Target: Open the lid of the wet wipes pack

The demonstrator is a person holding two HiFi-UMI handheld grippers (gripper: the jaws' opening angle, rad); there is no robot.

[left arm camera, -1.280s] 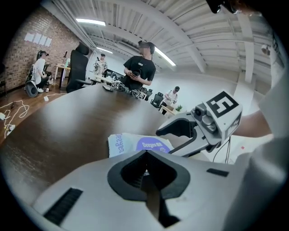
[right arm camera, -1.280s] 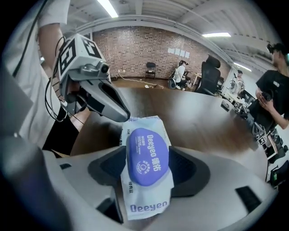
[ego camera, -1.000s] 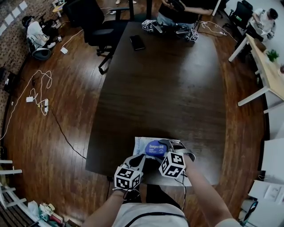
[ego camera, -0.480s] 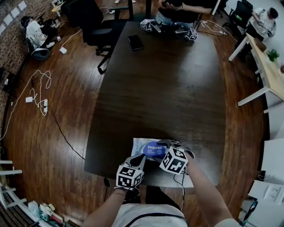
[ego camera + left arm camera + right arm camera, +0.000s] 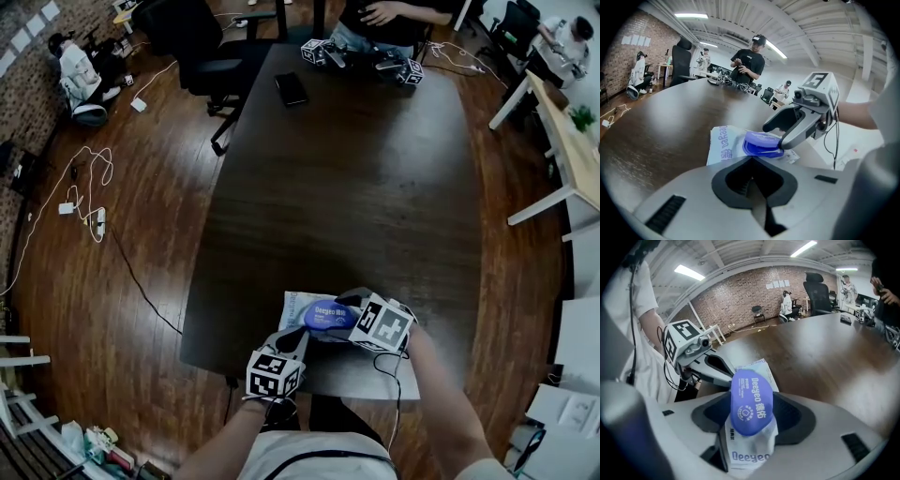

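You're clamping the right fingers (image 5: 799,133) on the lid (image 5: 751,401) to lift it, while clenched, empty left fingers (image 5: 693,187) are seemingly steadying the pack (image 5: 723,143).

Head view looks steeply down; close gripper views, seemingly facing each other, share the pack (image 5: 721,143).

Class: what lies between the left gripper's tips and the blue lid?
The pack's white wrapper; the head view shows it beside the blue lid.
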